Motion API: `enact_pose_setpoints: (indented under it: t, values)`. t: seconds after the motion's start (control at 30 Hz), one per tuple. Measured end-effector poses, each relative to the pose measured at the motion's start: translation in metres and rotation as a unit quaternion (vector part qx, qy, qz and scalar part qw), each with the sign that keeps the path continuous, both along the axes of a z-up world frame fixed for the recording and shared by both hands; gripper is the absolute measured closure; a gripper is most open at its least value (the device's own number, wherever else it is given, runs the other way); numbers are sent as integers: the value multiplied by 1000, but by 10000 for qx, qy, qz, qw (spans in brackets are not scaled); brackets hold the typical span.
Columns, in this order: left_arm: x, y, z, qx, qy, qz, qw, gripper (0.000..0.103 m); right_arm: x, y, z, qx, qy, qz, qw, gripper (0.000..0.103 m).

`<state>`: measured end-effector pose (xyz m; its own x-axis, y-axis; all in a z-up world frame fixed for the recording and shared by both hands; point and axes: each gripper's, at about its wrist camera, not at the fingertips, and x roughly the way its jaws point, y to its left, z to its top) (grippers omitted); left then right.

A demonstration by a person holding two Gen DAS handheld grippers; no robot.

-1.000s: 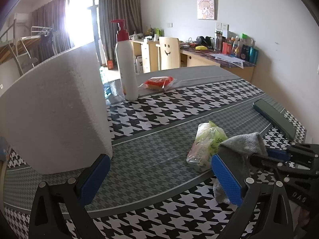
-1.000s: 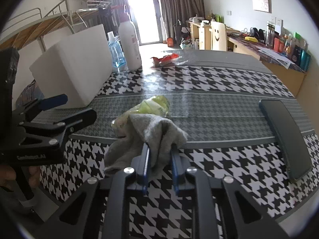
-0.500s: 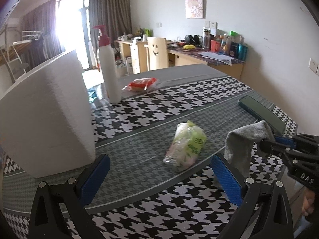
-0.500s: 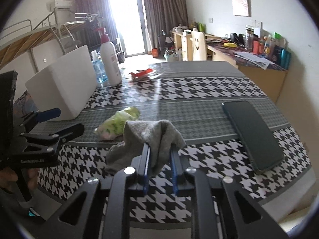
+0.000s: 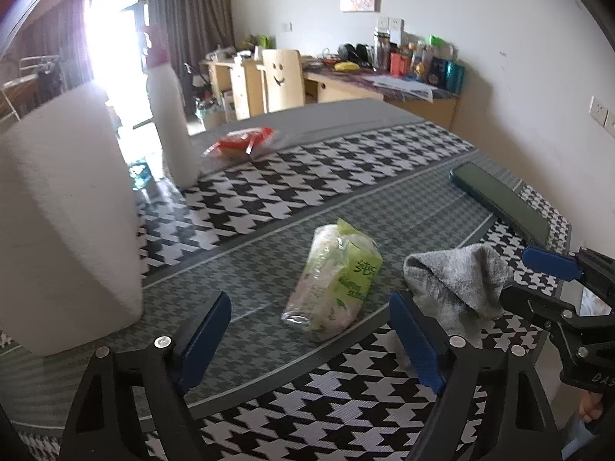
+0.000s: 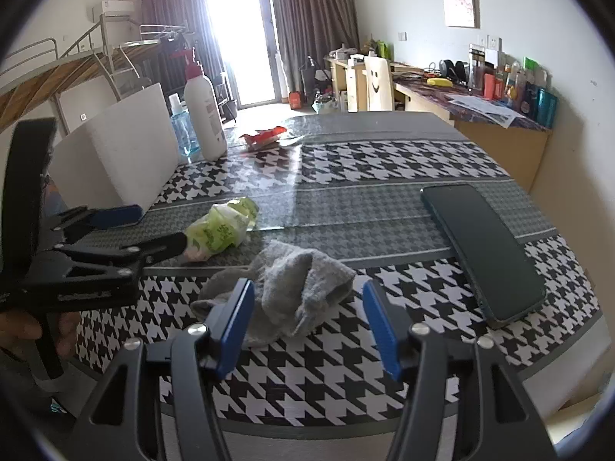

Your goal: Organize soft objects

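Note:
A crumpled grey sock (image 6: pixel 292 288) lies on the houndstooth tablecloth, between the fingers of my open right gripper (image 6: pixel 307 326); it also shows in the left wrist view (image 5: pixel 457 284). A green tissue pack (image 5: pixel 338 280) lies just beyond it, also seen in the right wrist view (image 6: pixel 219 232). My left gripper (image 5: pixel 311 342) is open and empty, hovering just in front of the tissue pack; it appears in the right wrist view (image 6: pixel 153 230) with its far finger near the pack.
A white foam box (image 5: pixel 65 211) stands at the left. A white pump bottle (image 5: pixel 169 115) and a red snack packet (image 5: pixel 240 142) sit farther back. A dark phone (image 6: pixel 484 246) lies at the right near the table edge.
My right gripper has opened and let go of the grey sock, which now rests on the table. The left gripper has shifted toward the tissue pack.

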<state>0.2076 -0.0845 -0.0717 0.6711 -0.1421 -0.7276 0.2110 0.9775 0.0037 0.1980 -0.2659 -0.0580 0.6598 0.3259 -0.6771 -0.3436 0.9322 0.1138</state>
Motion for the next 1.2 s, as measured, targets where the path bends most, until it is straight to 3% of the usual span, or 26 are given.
enact_pose_setpoints:
  t: [0.27, 0.33, 0.83, 1.2]
  values:
    - [13, -4, -17, -110, 378, -150, 9991, 43, 4, -4, -5, 51, 81, -7, 10000, 39]
    - [16, -5, -19, -154, 434, -179, 9988, 45, 5, -4, -6, 62, 98, 8, 9999, 39]
    - [18, -8, -21, -46, 344, -222, 9992, 71, 5, -1, -7, 42, 156, 66, 9998, 39]
    - [-7, 8, 13, -298, -150, -172, 9993, 72, 4, 14, -3, -47, 94, 240, 9997, 39]
